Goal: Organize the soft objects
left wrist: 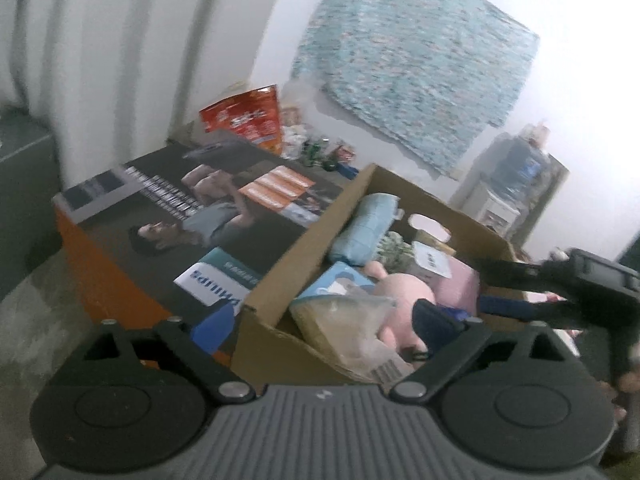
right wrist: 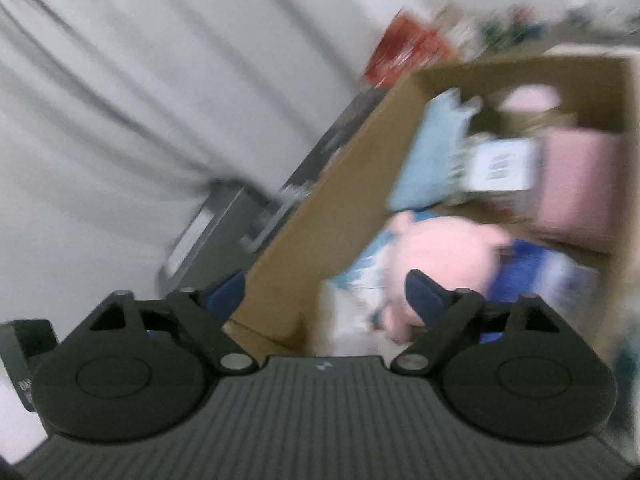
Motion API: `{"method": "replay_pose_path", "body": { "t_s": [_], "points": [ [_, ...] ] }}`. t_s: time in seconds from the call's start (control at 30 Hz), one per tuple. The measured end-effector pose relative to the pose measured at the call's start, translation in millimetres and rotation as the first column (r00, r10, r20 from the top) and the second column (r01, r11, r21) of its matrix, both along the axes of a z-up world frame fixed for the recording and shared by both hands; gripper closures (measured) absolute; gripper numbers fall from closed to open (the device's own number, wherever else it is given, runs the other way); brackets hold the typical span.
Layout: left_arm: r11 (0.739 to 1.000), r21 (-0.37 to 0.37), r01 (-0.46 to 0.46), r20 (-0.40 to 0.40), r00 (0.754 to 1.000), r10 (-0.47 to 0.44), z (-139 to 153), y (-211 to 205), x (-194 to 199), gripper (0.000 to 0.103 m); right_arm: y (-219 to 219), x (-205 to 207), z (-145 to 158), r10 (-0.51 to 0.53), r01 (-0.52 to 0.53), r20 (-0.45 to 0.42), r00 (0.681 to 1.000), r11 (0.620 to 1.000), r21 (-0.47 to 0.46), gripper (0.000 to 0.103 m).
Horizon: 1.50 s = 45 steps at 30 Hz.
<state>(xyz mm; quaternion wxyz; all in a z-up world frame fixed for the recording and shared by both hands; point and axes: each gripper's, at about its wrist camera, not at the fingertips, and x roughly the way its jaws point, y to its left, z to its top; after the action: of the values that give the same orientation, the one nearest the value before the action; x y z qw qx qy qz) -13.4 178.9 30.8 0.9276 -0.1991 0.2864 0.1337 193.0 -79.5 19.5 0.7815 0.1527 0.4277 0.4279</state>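
Soft things gathered in the cardboard box (left wrist: 280, 264)
Both hand-held grippers, left (left wrist: 320, 324) and right (right wrist: 326, 292), are held released and empty over its near corner, above the pink plush (left wrist: 404, 296).

Left gripper (left wrist: 322, 326): jaws spread wide, nothing between them, one blue fingertip on each side of the box's near corner.
Cardboard box (left wrist: 280, 264): open top, pretty stuffed.
Inside: pink plush toy (left wrist: 400, 300), light blue rolled cloth (left wrist: 362, 226), clear plastic bag (left wrist: 348, 328).
Right gripper (left wrist: 516, 288): pokes in from the right over the box.
Beside it: printed Philips box (left wrist: 188, 220), touching.
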Motion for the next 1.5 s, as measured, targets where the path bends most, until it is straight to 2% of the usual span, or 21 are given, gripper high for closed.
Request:
{"method": "replay_pose_path", "body": {
  "t_s": [0.1,0.17,0.27,0.33,0.4,0.43,0.5,0.53,0.7,0.87,0.93,0.97,1.03,1.17,1.3,1.5],
  "points": [
    [0.997,0.04,0.063,-0.002,0.998,-0.063,2.7,-12.7,3.9,0.0,-32.5,-31.6,9.4,-0.173,0.188,0.119,0.978,0.974,-0.128,0.001],
    [0.993,0.065,0.095,-0.005,0.995,-0.095,4.1,-21.1,6.0,0.0,-51.2,-51.5,13.1,-0.29,0.33,0.202,0.936,0.921,-0.207,0.001],
    [0.988,0.091,0.122,-0.028,0.992,-0.12,2.3,-33.0,9.6,0.0,-76.8,-74.9,14.9,-0.431,0.492,0.258,0.865,0.831,-0.259,0.001],
    [0.984,0.112,0.136,-0.067,0.989,-0.129,-1.0,-42.0,12.2,0.0,-93.5,-93.4,15.1,-0.496,0.564,0.289,0.819,0.788,-0.247,0.001],
    [0.979,0.14,0.15,-0.101,0.986,-0.136,-4.8,-51.8,12.6,0.0,-98.6,-113.3,14.5,-0.549,0.639,0.349,0.76,0.73,-0.244,0.001],
    [0.974,0.155,0.162,-0.116,0.983,-0.145,-6.6,-56.8,12.9,0.0,-99.6,-123.0,14.0,-0.574,0.683,0.389,0.721,0.685,-0.253,0.001],
    [0.962,0.191,0.197,-0.144,0.975,-0.171,-9.3,-68.1,13.1,0.0,-101.0,-135.9,11.0,-0.602,0.736,0.437,0.669,0.616,-0.279,0.001],
    [0.955,0.21,0.208,-0.156,0.972,-0.177,-9.8,-73.4,13.3,0.0,-100.0,-141.1,9.0,-0.616,0.756,0.447,0.649,0.587,-0.289,0.001],
    [0.928,0.293,0.23,-0.182,0.966,-0.182,-7.3,-96.6,14.8,0.0,-105.3,-164.6,-2.3,-0.686,0.81,0.431,0.586,0.507,-0.295,0.001],
    [0.889,0.352,0.292,-0.203,0.951,-0.232,-7.9,-106.5,16.8,0.0,-109.2,-188.5,-4.7,-0.721,0.832,0.415,0.555,0.488,-0.264,0.001],
    [0.891,0.332,0.311,-0.207,0.945,-0.253,-8.7,-105.7,16.9,0.0,-109.0,-195.0,-6.7,-0.726,0.837,0.415,0.548,0.478,-0.268,0.001],
    [0.893,0.315,0.322,-0.201,0.942,-0.269,-8.4,-104.7,16.0,0.0,-107.4,-197.2,-7.1,-0.721,0.833,0.418,0.553,0.479,-0.276,0.001],
    [0.899,0.287,0.331,-0.188,0.94,-0.286,-7.7,-102.9,14.6,0.0,-101.6,-198.1,-13.6,-0.7,0.809,0.406,0.587,0.494,-0.318,0.001],
    [0.893,0.298,0.336,-0.192,0.938,-0.289,-7.3,-104.2,13.6,0.0,-89.1,-196.7,-23.5,-0.656,0.762,0.391,0.646,0.523,-0.381,0.001],
    [0.89,0.304,0.341,-0.224,0.933,-0.281,-10.4,-105.7,14.5,0.0,-79.8,-198.2,-23.2,-0.632,0.743,0.394,0.668,0.537,-0.399,0.001],
    [0.894,0.299,0.332,-0.27,0.929,-0.255,-16.3,-103.7,17.7,0.0,-75.0,-197.0,-19.6,-0.634,0.739,0.381,0.673,0.546,-0.396,0.001]
  ]
}}
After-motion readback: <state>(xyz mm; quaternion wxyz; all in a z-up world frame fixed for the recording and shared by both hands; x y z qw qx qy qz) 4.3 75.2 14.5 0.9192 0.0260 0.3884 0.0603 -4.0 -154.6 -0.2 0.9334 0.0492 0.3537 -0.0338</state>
